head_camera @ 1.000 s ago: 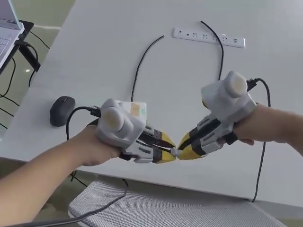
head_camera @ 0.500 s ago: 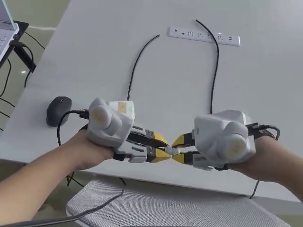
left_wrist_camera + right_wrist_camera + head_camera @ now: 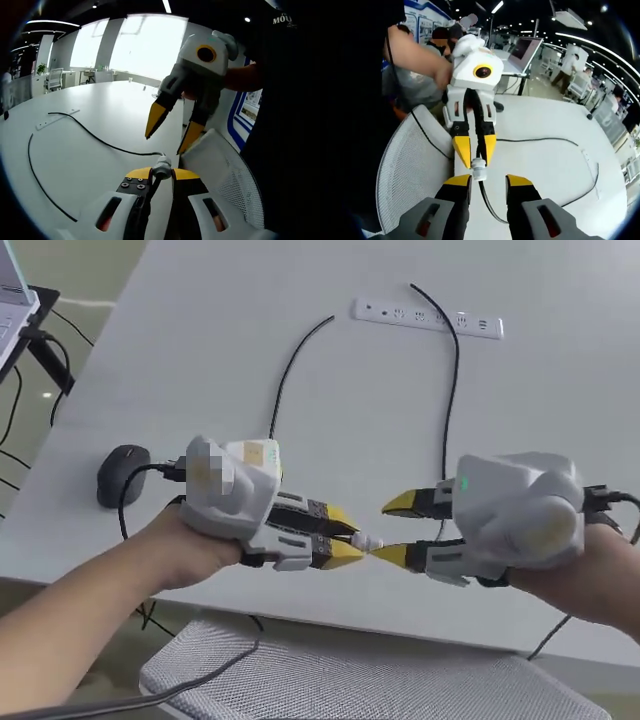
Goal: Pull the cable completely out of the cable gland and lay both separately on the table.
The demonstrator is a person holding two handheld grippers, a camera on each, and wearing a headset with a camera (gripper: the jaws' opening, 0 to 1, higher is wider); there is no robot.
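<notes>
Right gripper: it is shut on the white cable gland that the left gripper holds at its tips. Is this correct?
Not quite. The right gripper is open: the head view shows its jaws spread apart near the cable gland, not closed on it. The rest stands: the left gripper holds the gland at its tips.

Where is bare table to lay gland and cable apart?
Bare: table between left cable and right cable, below the power strip; also the wide stretch right of the right cable. Crowded: near edge, where left gripper and right gripper meet at the cable gland.
</notes>
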